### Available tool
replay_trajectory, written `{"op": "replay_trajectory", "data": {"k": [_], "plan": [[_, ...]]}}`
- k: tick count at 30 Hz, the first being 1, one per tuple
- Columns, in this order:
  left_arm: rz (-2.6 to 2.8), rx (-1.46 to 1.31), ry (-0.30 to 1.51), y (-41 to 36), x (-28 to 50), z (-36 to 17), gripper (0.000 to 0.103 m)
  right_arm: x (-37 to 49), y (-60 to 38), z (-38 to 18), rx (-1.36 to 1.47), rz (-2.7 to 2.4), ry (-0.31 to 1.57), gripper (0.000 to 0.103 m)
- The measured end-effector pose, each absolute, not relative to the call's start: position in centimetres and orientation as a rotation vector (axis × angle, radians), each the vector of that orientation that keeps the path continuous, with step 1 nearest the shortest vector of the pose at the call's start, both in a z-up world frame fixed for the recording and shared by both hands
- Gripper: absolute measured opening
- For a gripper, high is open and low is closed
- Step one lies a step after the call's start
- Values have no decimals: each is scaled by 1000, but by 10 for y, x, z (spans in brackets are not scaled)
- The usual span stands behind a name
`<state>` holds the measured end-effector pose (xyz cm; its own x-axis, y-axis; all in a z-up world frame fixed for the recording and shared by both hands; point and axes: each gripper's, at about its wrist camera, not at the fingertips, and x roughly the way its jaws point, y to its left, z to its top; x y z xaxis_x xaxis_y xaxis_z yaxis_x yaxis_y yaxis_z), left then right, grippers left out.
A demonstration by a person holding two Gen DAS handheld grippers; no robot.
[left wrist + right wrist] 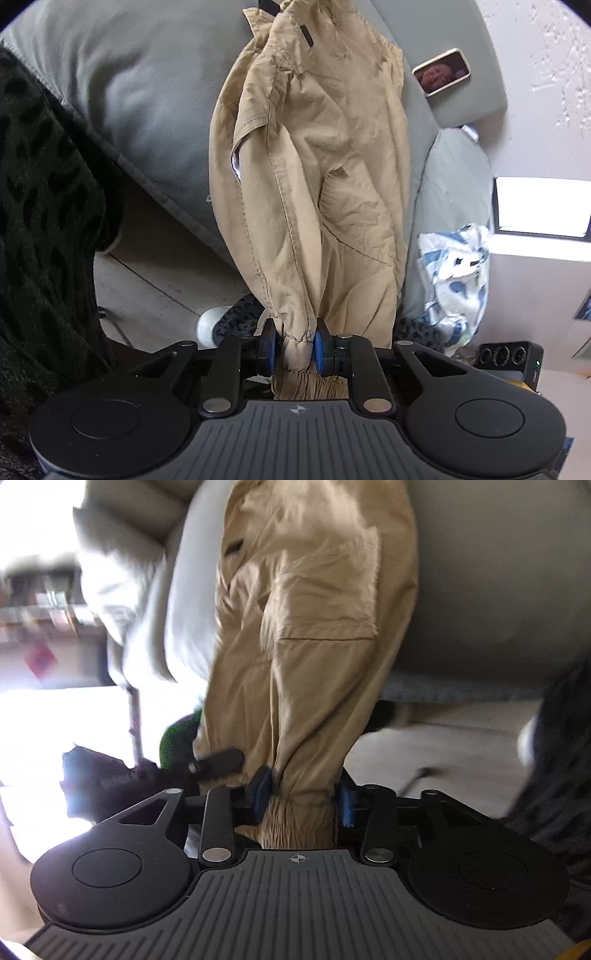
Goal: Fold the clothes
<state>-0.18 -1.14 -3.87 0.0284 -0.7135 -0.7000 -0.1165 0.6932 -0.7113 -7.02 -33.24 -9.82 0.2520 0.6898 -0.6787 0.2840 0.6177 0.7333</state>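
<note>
Elastic cuff of the tan trousers (pixel 306 192) sits bunched between the blue pads (pixel 318 349) of the left tool (pixel 294 349), which is clamped tight on it. From that cuff the leg runs away over the grey sofa (pixel 140 92), crumpled, with a side pocket seam and dark belt loops visible at the far end. Right tool (pixel 303 799) likewise pinches the other gathered cuff of the trousers (pixel 306 635), pads (pixel 260 794) pressed against the fabric on both sides. Beside the trousers on the sofa: a phone (pixel 441 72) lying face up on the cushion, and a blue-and-white patterned garment (pixel 452 280) further along. Dark spotted fabric (pixel 40 221) fills the opposite edge of the left wrist view. Right wrist view is motion-blurred.
</note>
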Motion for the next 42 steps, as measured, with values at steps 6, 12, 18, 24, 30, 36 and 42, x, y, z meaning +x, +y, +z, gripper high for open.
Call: {"op": "replay_trajectory", "data": {"k": [6, 12, 18, 24, 30, 36, 42], "plan": [[-534, -733, 1486, -8, 0, -35, 17, -69, -372, -30, 779, 263, 1128, 49], [-521, -744, 1483, -9, -3, -39, 17, -2, -343, -52, 771, 360, 986, 11], [-508, -757, 1483, -7, -3, -42, 17, 66, -276, -118, 787, 415, 1162, 16], [-518, -762, 1481, -7, 1, -46, 16, 48, -319, -140, 887, 182, 1166, 4], [-540, -795, 1470, -11, 3, -39, 16, -16, -370, -92, 771, 55, 1020, 53], [-527, -820, 1445, -12, 2, -29, 16, -93, -371, -109, 1148, 234, 979, 101], [-518, -847, 1428, -12, 0, -24, 16, -116, -338, -149, 1252, 166, 1029, 103]]}}
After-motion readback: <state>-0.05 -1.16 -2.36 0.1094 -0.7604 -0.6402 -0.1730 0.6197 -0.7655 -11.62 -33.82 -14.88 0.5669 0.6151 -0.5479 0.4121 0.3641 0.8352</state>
